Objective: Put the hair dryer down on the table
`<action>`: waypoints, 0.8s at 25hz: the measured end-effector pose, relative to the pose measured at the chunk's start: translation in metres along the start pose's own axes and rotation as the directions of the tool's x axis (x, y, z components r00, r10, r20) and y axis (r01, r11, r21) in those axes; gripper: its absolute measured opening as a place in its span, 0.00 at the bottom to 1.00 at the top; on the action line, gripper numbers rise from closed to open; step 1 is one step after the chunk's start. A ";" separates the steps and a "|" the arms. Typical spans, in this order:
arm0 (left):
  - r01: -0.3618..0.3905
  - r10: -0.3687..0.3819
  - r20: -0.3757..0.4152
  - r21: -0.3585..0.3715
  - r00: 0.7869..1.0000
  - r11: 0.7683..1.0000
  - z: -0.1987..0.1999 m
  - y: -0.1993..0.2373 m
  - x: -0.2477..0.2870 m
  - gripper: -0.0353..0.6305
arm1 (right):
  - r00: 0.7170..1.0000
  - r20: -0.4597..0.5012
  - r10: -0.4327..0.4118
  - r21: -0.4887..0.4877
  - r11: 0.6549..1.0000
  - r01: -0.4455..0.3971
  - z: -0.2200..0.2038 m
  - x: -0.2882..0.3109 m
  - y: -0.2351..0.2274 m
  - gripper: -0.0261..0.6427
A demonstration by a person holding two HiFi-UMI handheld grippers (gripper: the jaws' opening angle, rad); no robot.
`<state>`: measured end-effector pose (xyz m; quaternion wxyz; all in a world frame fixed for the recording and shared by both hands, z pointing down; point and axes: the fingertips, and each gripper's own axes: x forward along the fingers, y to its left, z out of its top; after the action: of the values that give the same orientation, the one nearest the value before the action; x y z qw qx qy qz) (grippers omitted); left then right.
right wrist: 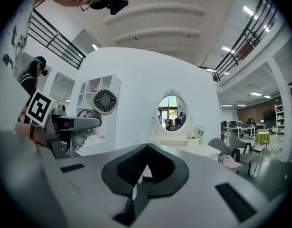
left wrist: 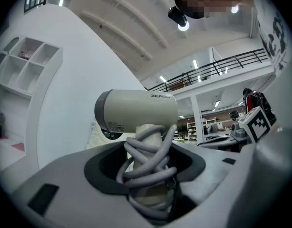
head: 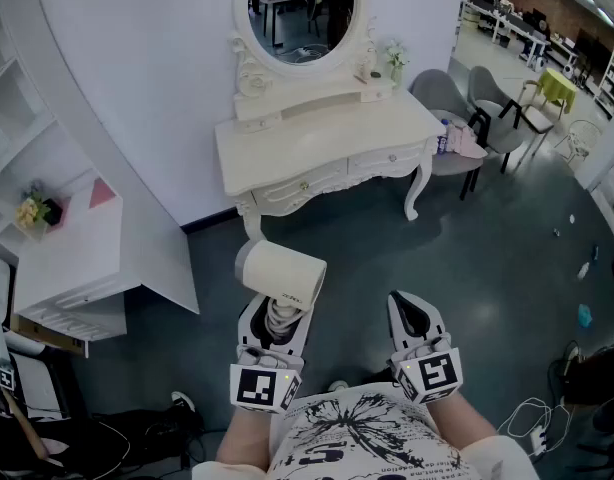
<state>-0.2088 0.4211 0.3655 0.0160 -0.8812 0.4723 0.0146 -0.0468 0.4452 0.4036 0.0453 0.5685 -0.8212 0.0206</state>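
Observation:
A cream hair dryer [head: 282, 271] with its grey cord wound round the handle stands upright in my left gripper [head: 275, 320], held over the dark floor well short of the white dressing table [head: 327, 140]. In the left gripper view the jaws stand wide and clamp the cord-wrapped handle, with the hair dryer's barrel [left wrist: 136, 110] above my left gripper [left wrist: 147, 161]. My right gripper [head: 415, 313] hovers beside it on the right, shut and holding nothing. The right gripper view has my right gripper [right wrist: 146, 150] with its tips together, the hair dryer's rear grille [right wrist: 104, 101] at left and the dressing table [right wrist: 203, 150] ahead.
An oval mirror [head: 302, 13] and small flowers [head: 395, 60] sit on the dressing table. Grey chairs [head: 457, 103] stand to its right. A white shelf unit [head: 72, 243] lies to the left. Cables [head: 532, 423] trail on the floor at lower right.

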 end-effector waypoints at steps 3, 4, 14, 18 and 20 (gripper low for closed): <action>0.003 -0.003 0.000 0.003 1.000 1.000 -0.001 0.001 0.001 0.43 | 1.000 -0.002 -0.005 0.005 1.000 0.005 -0.004 0.001 -0.001 0.07; 0.003 -0.003 0.000 0.004 1.000 1.000 -0.001 0.001 0.002 0.43 | 1.000 -0.004 -0.004 0.002 1.000 0.004 -0.004 0.002 -0.002 0.07; 0.018 -0.018 -0.003 -0.015 1.000 1.000 -0.006 0.009 0.001 0.43 | 0.999 -0.020 -0.044 0.021 0.999 0.045 -0.008 0.006 -0.003 0.07; 0.016 -0.016 0.001 -0.023 1.000 1.000 -0.007 0.016 -0.002 0.43 | 0.999 -0.025 -0.043 0.015 0.999 0.043 -0.008 0.011 0.004 0.07; 0.008 -0.008 0.004 -0.031 1.000 0.999 -0.007 0.020 -0.002 0.43 | 0.999 -0.024 -0.033 0.004 0.999 0.033 -0.006 0.016 0.006 0.07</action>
<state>-0.2264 0.4112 0.3723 0.0036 -0.8832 0.4683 0.0236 -0.0579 0.4335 0.4116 0.0541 0.5819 -0.8109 0.0286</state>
